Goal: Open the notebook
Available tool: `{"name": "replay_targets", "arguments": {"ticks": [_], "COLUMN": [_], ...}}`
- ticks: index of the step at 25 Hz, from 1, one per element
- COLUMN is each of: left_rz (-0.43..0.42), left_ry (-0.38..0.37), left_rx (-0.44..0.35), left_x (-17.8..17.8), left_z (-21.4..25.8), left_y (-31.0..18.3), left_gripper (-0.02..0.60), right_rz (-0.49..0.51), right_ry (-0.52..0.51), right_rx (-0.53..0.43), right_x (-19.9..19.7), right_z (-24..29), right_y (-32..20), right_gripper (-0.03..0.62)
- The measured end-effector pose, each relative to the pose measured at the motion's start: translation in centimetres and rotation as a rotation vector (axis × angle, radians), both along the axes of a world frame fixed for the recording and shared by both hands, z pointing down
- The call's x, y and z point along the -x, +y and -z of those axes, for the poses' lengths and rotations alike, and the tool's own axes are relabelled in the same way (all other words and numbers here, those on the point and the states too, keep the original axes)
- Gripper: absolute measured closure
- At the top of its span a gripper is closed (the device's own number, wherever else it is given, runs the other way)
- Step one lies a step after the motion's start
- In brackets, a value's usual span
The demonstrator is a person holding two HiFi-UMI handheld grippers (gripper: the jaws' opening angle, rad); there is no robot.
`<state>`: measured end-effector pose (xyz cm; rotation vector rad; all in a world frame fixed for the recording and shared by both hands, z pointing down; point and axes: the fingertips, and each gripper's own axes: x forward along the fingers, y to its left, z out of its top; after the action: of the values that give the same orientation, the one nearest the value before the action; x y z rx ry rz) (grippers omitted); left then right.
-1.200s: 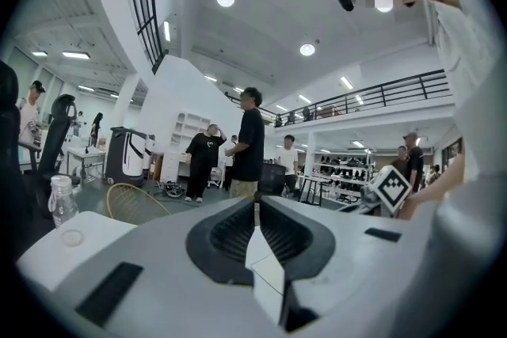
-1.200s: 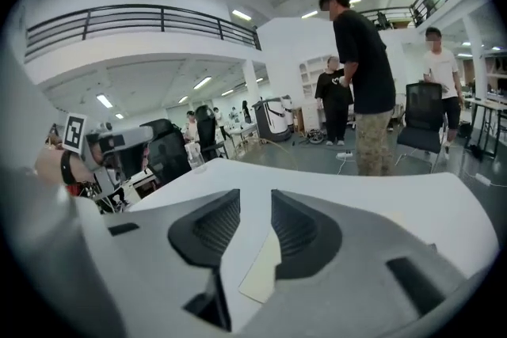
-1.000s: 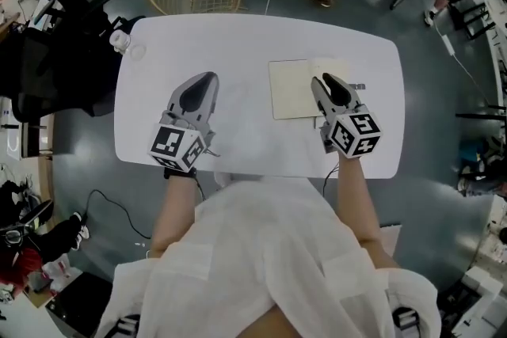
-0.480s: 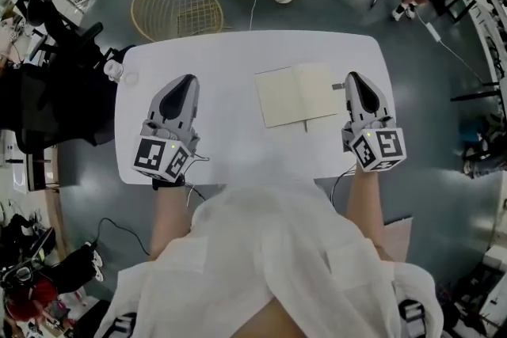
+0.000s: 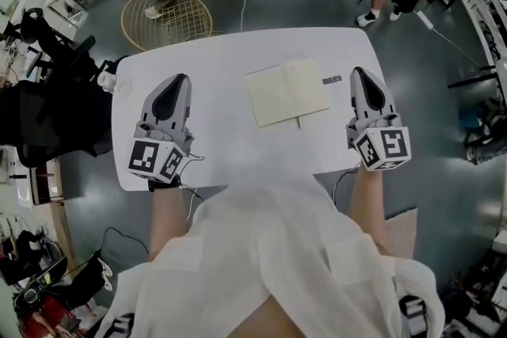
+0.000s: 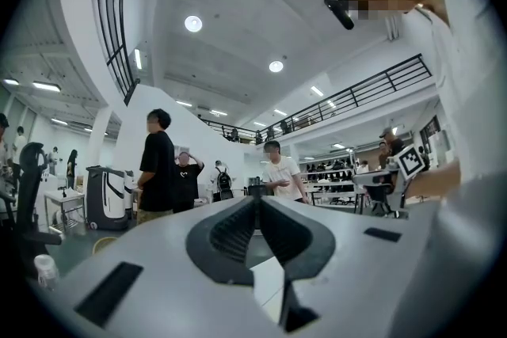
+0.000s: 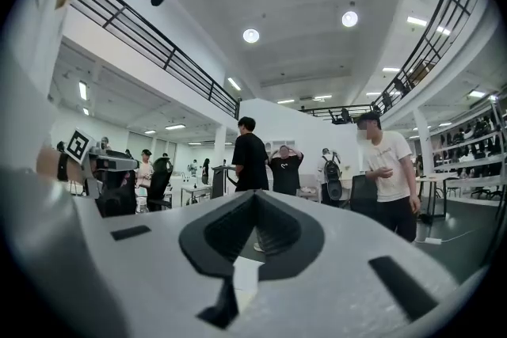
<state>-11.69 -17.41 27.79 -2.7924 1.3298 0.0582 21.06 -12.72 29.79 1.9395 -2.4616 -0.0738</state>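
The notebook [image 5: 287,92] lies open on the white table [image 5: 222,59], cream pages up, between my two hands in the head view. My left gripper [image 5: 176,80] hovers well to its left, jaws together with nothing in them. My right gripper [image 5: 363,74] is held to the right of the notebook, past the table's right end, also shut and empty. Both gripper views look level out into the hall; each shows closed jaws, the left gripper [image 6: 255,199] and the right gripper [image 7: 255,194], and no notebook.
A small dark strip [image 5: 332,80] lies on the table right of the notebook. A clear cup [image 5: 107,80] stands at the table's left end. A wire basket [image 5: 166,16] and people stand on the floor beyond. A black chair [image 5: 47,103] sits at the left.
My right gripper has come off the notebook and swung out to the right, jaws closing. My left gripper has risen and drifted left. The notebook stays open on the table.
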Motion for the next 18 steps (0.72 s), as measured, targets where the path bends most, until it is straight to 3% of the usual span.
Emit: {"name": "replay_targets", "arguments": {"ticks": [18], "left_rz": [0.004], "left_ry": [-0.014], "left_rx": [0.01], "left_x": [-5.1], "left_z": [-0.4], "left_y": [1.2], "left_gripper": [0.563], "right_rz": [0.044], "right_ry": [0.021], "right_rx": [0.014], "right_x": [-4.4], "right_z": [-0.7], "right_y": [0.5], "right_gripper": [0.592]}}
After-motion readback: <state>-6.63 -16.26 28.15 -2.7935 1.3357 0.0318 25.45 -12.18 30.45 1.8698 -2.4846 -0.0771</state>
